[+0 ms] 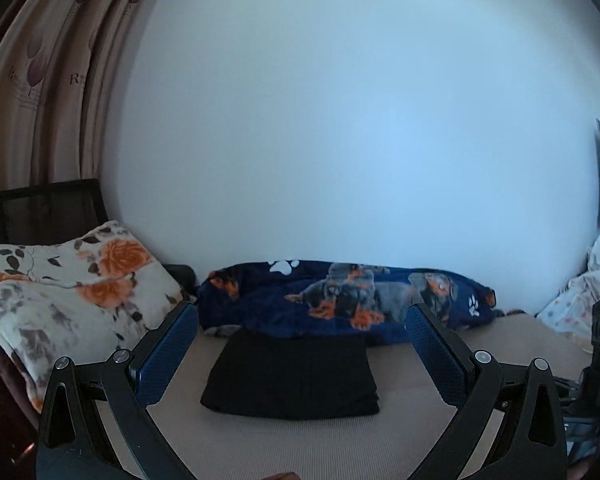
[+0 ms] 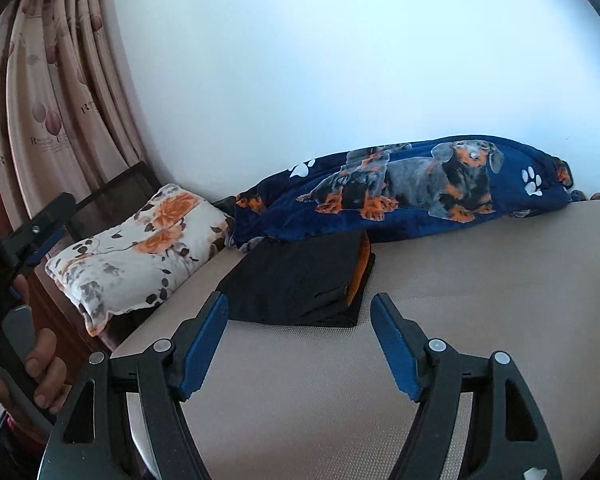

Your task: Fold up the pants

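- Pants [image 1: 290, 376]: black, folded into a compact rectangle, flat on the tan bed surface [image 1: 260, 444], far side, touching the edge of the dog-print blanket [image 1: 340, 300].
- Right wrist view: orange strip shows at the right end of the fold, maybe a lining, hard to tell.
- Left gripper [image 1: 300, 344]: fingers wide apart, nothing between the pads, near of the pants, not touching.
- Right gripper [image 2: 300, 340]: fingers apart, empty, just near of the pants' near edge, no contact.
- Floral pillow [image 2: 140, 248]: left of the pants, leaning on a dark chair back [image 1: 48, 208].
- Curtain [image 2: 60, 100]: far left, by the white wall [image 1: 340, 120].
- Person's hand [image 2: 40, 372] at left edge of right view, gripping the left gripper's handle.
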Demonstrator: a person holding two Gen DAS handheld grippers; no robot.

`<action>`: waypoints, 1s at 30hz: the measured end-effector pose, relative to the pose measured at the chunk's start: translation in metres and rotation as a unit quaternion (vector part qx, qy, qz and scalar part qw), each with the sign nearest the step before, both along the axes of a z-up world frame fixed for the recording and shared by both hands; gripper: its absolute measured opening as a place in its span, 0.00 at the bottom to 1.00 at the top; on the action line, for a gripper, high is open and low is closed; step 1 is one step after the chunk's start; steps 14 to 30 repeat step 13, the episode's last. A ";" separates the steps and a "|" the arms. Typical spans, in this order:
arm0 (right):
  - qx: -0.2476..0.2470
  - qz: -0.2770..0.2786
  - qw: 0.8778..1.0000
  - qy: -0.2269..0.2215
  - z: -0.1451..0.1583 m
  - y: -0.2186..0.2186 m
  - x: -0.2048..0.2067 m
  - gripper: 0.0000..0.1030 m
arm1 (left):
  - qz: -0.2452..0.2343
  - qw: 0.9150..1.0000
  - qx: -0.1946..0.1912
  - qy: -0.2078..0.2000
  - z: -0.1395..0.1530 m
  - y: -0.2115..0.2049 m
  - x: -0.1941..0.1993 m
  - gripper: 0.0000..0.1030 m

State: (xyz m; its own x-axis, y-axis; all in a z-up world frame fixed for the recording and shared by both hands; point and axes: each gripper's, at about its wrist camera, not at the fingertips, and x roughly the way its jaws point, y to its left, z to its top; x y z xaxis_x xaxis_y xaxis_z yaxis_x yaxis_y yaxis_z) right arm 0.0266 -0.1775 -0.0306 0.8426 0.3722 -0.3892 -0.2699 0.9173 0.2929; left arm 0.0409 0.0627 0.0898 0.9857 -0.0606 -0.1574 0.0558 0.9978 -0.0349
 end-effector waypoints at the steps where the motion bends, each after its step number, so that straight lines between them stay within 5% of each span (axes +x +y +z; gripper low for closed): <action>1: 0.000 0.000 1.000 0.000 0.000 -0.001 -0.003 0.69 | -0.004 1.000 -0.003 0.004 -0.001 -0.001 0.000 1.00; 11: -0.009 0.011 1.000 0.007 -0.003 0.006 -0.015 0.72 | 0.017 0.999 -0.002 0.047 -0.022 -0.005 0.008 1.00; 30: -0.012 0.014 1.000 0.009 -0.005 0.010 -0.016 0.72 | 0.024 0.998 -0.003 0.050 -0.026 -0.003 0.009 1.00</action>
